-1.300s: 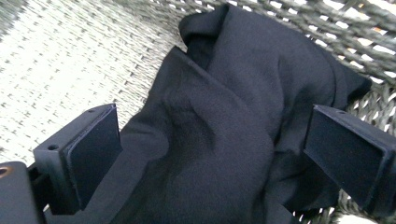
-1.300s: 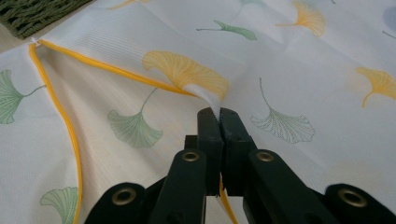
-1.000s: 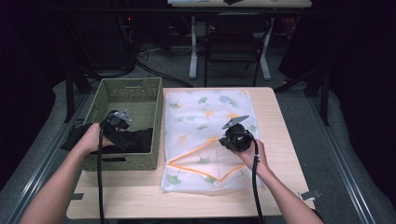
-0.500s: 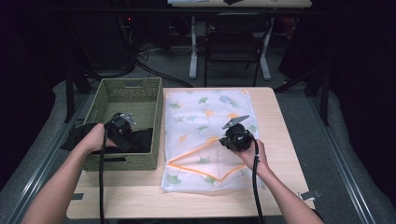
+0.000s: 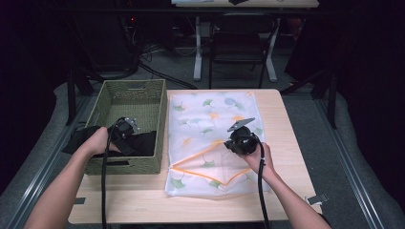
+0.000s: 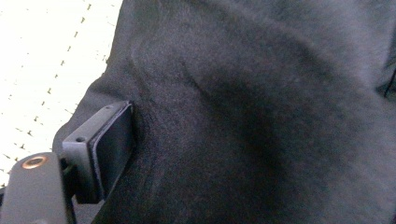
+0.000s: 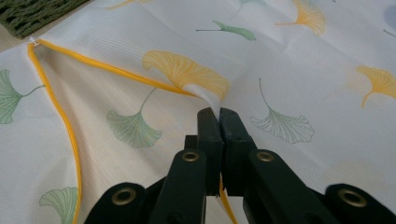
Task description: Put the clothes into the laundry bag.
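I am working with a white mesh laundry bag (image 5: 210, 138) printed with ginkgo leaves, lying across the middle of the high view; it looks light, limp and slippery, so I am pinching its orange-edged opening with my right gripper (image 7: 218, 115), jaws fully closed on the hem. In the woven basket (image 5: 129, 98) at centre left, my left gripper (image 5: 125, 133) is closing on a soft, floppy black garment (image 6: 261, 116), best taken by a bunched fold. I see no readable writing.
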`<act>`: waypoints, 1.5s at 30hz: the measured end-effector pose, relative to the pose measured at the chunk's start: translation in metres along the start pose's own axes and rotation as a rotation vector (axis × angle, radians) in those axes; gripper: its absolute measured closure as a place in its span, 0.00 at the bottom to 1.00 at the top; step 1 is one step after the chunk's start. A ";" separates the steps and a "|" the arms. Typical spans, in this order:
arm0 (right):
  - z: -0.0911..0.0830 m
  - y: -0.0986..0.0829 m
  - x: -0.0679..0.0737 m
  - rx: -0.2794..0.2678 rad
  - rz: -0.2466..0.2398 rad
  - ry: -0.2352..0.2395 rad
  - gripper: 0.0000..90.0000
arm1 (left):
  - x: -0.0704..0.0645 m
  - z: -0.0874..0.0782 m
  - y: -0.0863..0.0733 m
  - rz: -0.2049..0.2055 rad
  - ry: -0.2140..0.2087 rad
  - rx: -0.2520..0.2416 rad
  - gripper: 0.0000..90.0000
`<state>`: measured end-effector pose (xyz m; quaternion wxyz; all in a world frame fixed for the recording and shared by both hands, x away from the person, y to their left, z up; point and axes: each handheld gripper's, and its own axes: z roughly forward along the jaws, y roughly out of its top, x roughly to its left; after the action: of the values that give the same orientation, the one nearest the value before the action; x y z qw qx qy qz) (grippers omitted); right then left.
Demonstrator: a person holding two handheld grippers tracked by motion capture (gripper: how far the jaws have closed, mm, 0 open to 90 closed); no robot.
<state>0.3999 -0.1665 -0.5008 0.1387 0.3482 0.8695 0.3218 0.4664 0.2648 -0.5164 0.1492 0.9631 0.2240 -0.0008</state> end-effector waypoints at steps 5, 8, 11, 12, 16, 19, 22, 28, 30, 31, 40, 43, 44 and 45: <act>0.000 0.000 0.000 0.001 0.001 0.000 0.98 | -0.001 0.002 0.000 0.016 -0.006 0.026 0.27; 0.000 0.000 0.000 0.000 -0.001 -0.001 0.98 | -0.001 0.003 -0.001 0.025 -0.011 0.030 0.35; 0.000 0.000 0.000 0.001 0.001 -0.002 0.98 | -0.002 0.003 -0.002 0.033 -0.015 0.027 0.44; 0.000 0.000 0.000 0.001 -0.001 -0.003 0.98 | -0.002 0.003 -0.002 0.039 -0.018 0.021 0.48; 0.000 0.000 0.000 0.000 0.000 -0.003 0.98 | -0.003 0.003 -0.004 0.046 -0.024 0.012 0.59; 0.001 0.000 0.000 0.001 -0.001 -0.004 0.98 | -0.004 0.002 -0.005 0.054 -0.023 0.010 0.64; 0.000 0.000 0.000 0.001 -0.001 -0.004 0.98 | -0.004 0.001 -0.005 0.063 -0.018 0.010 0.66; 0.000 0.000 0.000 0.000 -0.003 -0.004 0.98 | -0.005 -0.001 -0.004 0.069 -0.002 0.011 0.69; 0.000 0.000 0.000 0.000 -0.001 -0.005 0.98 | -0.005 -0.002 -0.005 0.056 0.006 0.003 0.70; 0.000 0.000 0.000 0.000 -0.002 -0.005 0.98 | -0.005 -0.003 -0.005 0.051 0.002 0.005 0.70; -0.001 0.000 0.000 -0.001 0.002 -0.007 0.98 | -0.007 -0.016 -0.006 0.044 0.043 -0.012 0.71; -0.001 0.000 -0.001 -0.001 0.001 -0.008 0.98 | -0.007 -0.022 -0.006 0.039 0.053 -0.019 0.71; -0.001 0.000 0.000 0.000 0.000 -0.007 0.98 | -0.007 -0.024 -0.005 0.038 0.053 -0.020 0.71; -0.001 0.000 0.000 0.000 0.002 -0.008 0.98 | -0.008 -0.026 -0.004 0.039 0.062 -0.020 0.71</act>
<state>0.3998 -0.1670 -0.5002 0.1416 0.3504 0.8686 0.3205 0.4559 0.2727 -0.4927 0.1516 0.9653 0.2097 0.0342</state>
